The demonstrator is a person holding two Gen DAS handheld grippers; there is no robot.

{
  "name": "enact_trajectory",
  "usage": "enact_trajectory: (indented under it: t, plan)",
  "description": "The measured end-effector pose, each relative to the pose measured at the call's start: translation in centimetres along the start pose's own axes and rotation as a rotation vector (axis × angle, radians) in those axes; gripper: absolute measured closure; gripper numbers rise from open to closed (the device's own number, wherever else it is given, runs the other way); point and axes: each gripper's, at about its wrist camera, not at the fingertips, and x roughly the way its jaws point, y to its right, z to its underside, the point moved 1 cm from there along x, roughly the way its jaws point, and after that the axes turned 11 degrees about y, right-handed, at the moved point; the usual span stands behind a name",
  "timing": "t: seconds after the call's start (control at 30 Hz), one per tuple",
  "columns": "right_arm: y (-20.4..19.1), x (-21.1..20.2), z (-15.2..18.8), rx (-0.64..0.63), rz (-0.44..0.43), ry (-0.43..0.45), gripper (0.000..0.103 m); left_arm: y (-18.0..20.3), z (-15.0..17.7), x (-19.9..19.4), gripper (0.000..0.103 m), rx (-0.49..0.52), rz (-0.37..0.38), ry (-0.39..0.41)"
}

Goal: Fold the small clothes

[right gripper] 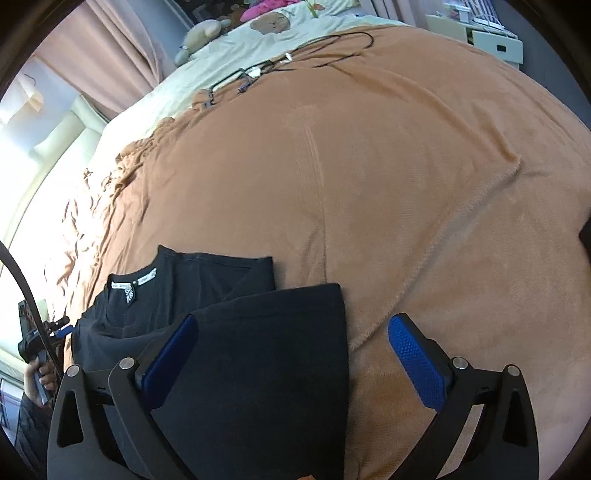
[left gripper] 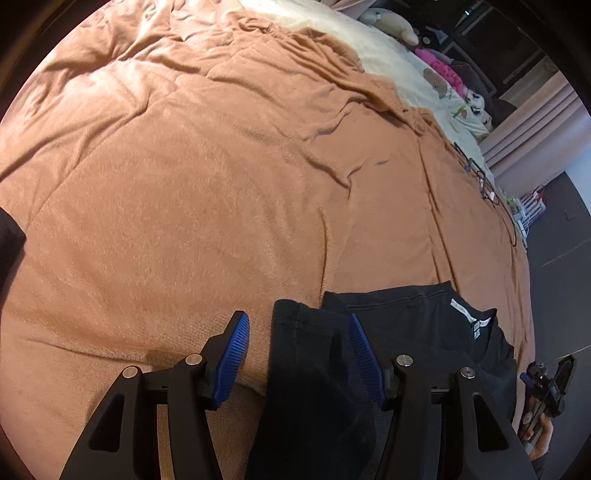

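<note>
A black shirt (left gripper: pixel 406 317) with a white neck label (left gripper: pixel 469 317) lies on an orange-brown blanket (left gripper: pixel 221 203) on the bed, its sides folded in. In the left wrist view my left gripper (left gripper: pixel 297 319) stands open over a folded edge of the shirt. The cloth lies between the blue pads (left gripper: pixel 232 354), and the left one is apart from it. In the right wrist view the same shirt (right gripper: pixel 258 350) lies under my right gripper (right gripper: pixel 293 321). It is wide open, with the shirt's folded panel by its left pad (right gripper: pixel 173 354) and bare blanket (right gripper: pixel 369 184) by the right one.
Black cables (right gripper: pixel 295 59) lie on the far part of the blanket. A cream sheet with plush toys (right gripper: pixel 199 33) and pink items is at the head of the bed. Pink curtains (right gripper: pixel 110 55) and white storage boxes (right gripper: pixel 495 40) stand beyond the bed. A hand (right gripper: pixel 38 376) shows at the left edge.
</note>
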Motion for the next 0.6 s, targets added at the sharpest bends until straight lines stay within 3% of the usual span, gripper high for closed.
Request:
enact_trajectory:
  t: [0.07,0.2,0.23,0.5,0.6]
  plan:
    - [0.2,0.2,-0.1,0.010,-0.008,0.004,0.003,0.0,0.0,0.1,0.044,-0.001,-0.004,-0.008]
    - [1.2,1.5,0.0,0.054,-0.029,-0.052,0.046,0.4,0.2,0.8,0.044,0.035,-0.029,-0.019]
    - [1.5,1.7,0.0,0.048,-0.016,-0.062,0.049,0.5,0.3,1.1,0.044,0.044,-0.041,-0.022]
    - [2.2,2.2,-1.0,0.055,-0.010,-0.066,0.049,0.4,1.1,2.3,0.058,0.056,-0.051,-0.050]
    - [2.3,2.9,-1.0,0.063,-0.029,-0.086,0.049,0.5,1.2,2.5,0.071,0.058,-0.042,-0.059]
